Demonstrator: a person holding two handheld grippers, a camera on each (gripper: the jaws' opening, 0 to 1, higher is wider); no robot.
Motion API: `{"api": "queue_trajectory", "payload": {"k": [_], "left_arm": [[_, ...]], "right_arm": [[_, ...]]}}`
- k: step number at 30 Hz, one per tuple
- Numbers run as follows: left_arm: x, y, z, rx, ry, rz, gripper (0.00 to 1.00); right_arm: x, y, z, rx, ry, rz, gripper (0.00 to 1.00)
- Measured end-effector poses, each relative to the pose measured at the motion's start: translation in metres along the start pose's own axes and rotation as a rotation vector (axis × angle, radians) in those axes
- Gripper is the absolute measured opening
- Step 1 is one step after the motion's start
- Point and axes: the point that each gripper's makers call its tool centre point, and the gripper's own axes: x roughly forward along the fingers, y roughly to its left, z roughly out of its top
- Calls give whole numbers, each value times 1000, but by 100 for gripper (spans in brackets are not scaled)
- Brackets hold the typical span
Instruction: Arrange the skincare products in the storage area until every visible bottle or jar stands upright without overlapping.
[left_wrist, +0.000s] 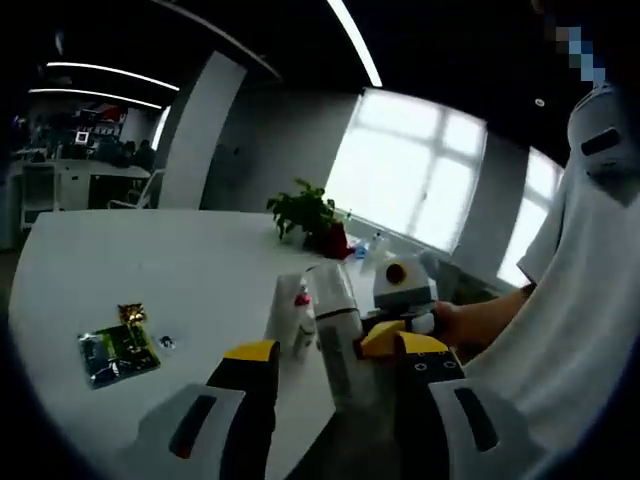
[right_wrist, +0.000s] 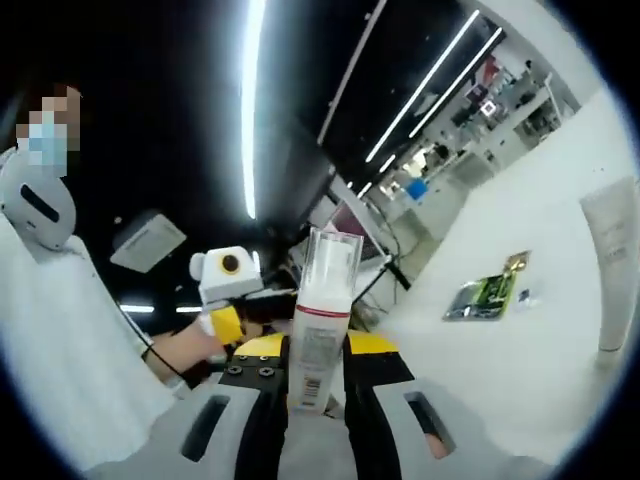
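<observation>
My right tongs (right_wrist: 318, 372) hold a white pump bottle (right_wrist: 322, 320) with a clear cap and a red band, clamped low on its body and lifted off the counter (right_wrist: 520, 360), tilted only slightly in that view. In the left gripper view the same bottle (left_wrist: 335, 320) stands between my left tongs (left_wrist: 330, 365), whose jaws sit wide on either side of it without closing; the right gripper itself shows just behind the bottle. I judge the task well short of done: this bottle is in the air and has yet to be set down upright.

Beyond the bottle in the right gripper view a white tube (right_wrist: 612, 265) stands upright near the counter's edge, apart from everything else. A green sachet (right_wrist: 480, 292) lies flat on the counter between bottle and tube; whether it counts as a product I cannot say. Close beside the bottle in the left gripper view is a small item with a pink cap (left_wrist: 301, 310), half hidden, so I cannot tell if it stands. A potted plant (left_wrist: 310, 215) sits further back. The tube is partly cut off, and I cannot make out any storage area.
</observation>
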Motion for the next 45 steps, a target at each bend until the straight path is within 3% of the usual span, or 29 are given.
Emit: {"api": "queue_trajectory", "payload": {"k": [5, 8, 20, 27, 32, 36, 40, 45], "left_arm": [[2, -6, 2, 60, 47, -25, 50], [5, -16, 7, 80, 47, -52, 50], [2, -16, 3, 104, 91, -79, 48], [4, -24, 0, 142, 126, -113, 43], [11, -37, -14, 217, 225, -130, 42], [14, -45, -16, 257, 251, -140, 37], [15, -48, -15, 317, 287, -117, 28], [19, -48, -18, 355, 321, -92, 26]], "right_arm": [[5, 14, -5, -84, 71, 75, 20], [8, 19, -12, -136, 127, 110, 20], [9, 34, -22, -266, 232, 219, 20], [4, 31, -35, -377, 330, 240, 20], [2, 31, -42, -432, 377, 264, 19], [1, 30, -45, -484, 406, 272, 20], [2, 25, -47, -533, 421, 259, 20], [3, 20, -51, -581, 455, 238, 20]]}}
